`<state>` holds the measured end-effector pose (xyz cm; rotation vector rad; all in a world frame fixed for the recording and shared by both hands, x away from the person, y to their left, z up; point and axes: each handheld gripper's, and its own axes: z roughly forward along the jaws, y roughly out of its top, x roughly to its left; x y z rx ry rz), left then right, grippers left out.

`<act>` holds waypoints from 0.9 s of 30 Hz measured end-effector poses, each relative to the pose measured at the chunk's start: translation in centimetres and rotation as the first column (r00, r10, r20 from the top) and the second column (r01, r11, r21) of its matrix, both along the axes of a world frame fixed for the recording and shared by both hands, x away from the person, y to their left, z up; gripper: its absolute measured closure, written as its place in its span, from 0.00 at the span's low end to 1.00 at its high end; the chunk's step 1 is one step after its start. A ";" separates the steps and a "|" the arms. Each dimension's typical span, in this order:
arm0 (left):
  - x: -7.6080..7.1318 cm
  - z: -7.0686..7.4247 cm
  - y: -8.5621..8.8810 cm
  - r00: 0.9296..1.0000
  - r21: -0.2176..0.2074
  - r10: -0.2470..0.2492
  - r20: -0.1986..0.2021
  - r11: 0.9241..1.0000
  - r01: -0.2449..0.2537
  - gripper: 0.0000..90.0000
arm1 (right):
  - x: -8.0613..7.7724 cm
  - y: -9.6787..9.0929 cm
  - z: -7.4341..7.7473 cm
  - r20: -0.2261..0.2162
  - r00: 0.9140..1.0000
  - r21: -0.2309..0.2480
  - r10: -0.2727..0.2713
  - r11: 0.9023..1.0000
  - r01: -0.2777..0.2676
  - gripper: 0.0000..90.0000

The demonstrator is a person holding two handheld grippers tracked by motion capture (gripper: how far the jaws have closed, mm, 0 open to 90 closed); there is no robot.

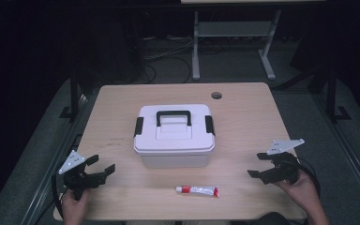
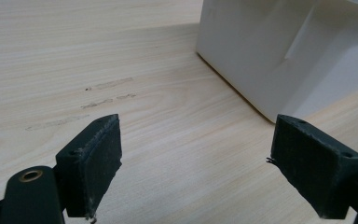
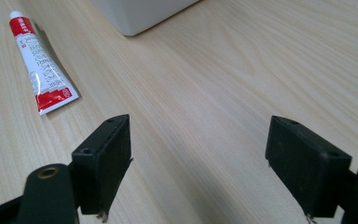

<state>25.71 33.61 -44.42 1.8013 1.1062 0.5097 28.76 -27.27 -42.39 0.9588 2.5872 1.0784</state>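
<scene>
A small red-and-white tube (image 1: 198,190) lies flat near the table's (image 1: 243,117) front edge, between two empty, wide-open claws: left gripper (image 1: 99,167), right gripper (image 1: 259,164). It is likely light, soft and dentable; grip it mid-body. Beyond stands a closed white box (image 1: 174,136).

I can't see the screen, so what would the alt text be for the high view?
A closed white storage box with a black handle and side latches sits mid-table on a light wooden table, a red-and-white tube lying in front of it. A person's hands hold the left gripper and right gripper open, apart from both.
</scene>
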 end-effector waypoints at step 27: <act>0.1 0.0 0.0 1.000 -0.006 0.001 0.000 1.000 -0.001 0.17 | 6.0 4.5 7.8 -0.036 0.969 -0.072 0.244 0.967 -0.246 0.21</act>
